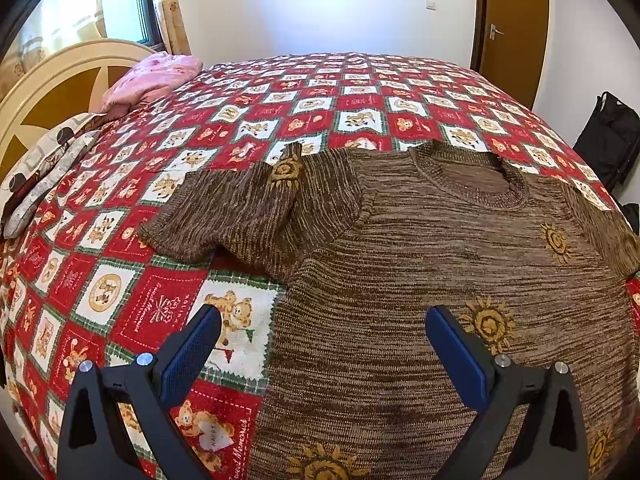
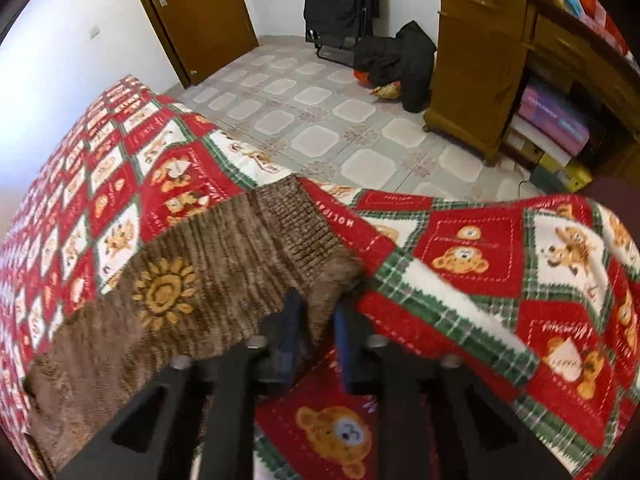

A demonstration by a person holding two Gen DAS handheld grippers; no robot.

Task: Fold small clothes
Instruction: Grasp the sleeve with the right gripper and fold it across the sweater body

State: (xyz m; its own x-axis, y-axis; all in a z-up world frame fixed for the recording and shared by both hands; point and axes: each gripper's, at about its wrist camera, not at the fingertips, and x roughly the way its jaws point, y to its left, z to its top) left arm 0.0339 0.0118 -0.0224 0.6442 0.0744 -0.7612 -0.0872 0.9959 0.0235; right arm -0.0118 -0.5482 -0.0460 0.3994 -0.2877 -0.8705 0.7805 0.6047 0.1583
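On the bed: one brown sweater (image 1: 400, 264) lies flat on your checked blanket (image 1: 132, 312).
Right gripper (image 2: 316, 312): your jaws pinch the sweater's sleeve cuff (image 2: 320, 288).
Left gripper (image 1: 324, 336): spread wide above the sweater's side edge, holding nothing.
Surroundings: one pink bundle (image 1: 152, 80) near the headboard (image 1: 60, 80); far sleeve folded over.

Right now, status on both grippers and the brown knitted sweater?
Left gripper open, above brown knitted sweater. Right gripper shut on sweater's ribbed cuff. Far sleeve folded. Nothing blocking on red teddy-bear blanket.
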